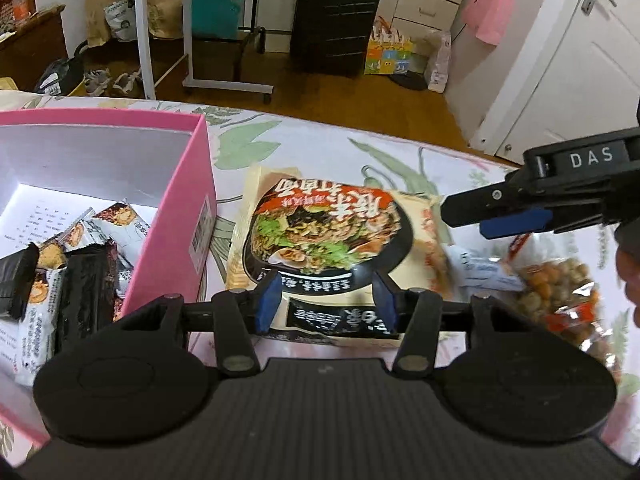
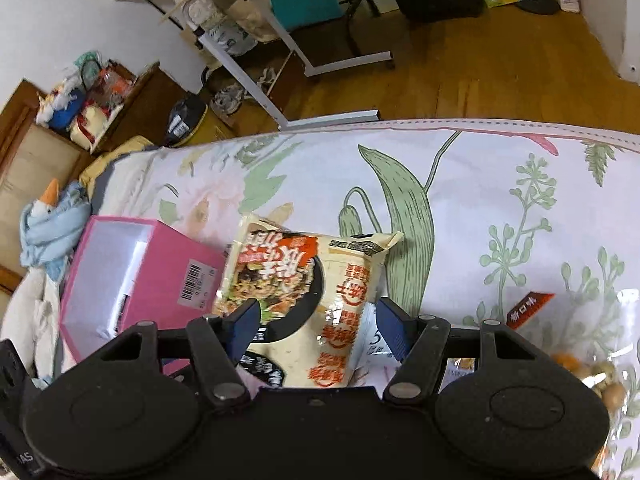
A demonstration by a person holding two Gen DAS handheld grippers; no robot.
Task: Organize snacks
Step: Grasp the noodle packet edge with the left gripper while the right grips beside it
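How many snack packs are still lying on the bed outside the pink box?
3: the noodle packet beside the pink box, a small white pack right of it, and the peanut bag farthest right. Others may be hidden.

floor: wood point(image 2: 460, 76) | black suitcase point(image 1: 334, 20) by white wall | white door point(image 1: 576, 80) rt | floral bedsheet point(image 2: 500, 184)

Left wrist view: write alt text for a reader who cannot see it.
An open left gripper hovers over a noodle packet on a floral sheet, beside a pink box of wrapped snacks. The right gripper reaches in above a bag of nuts.
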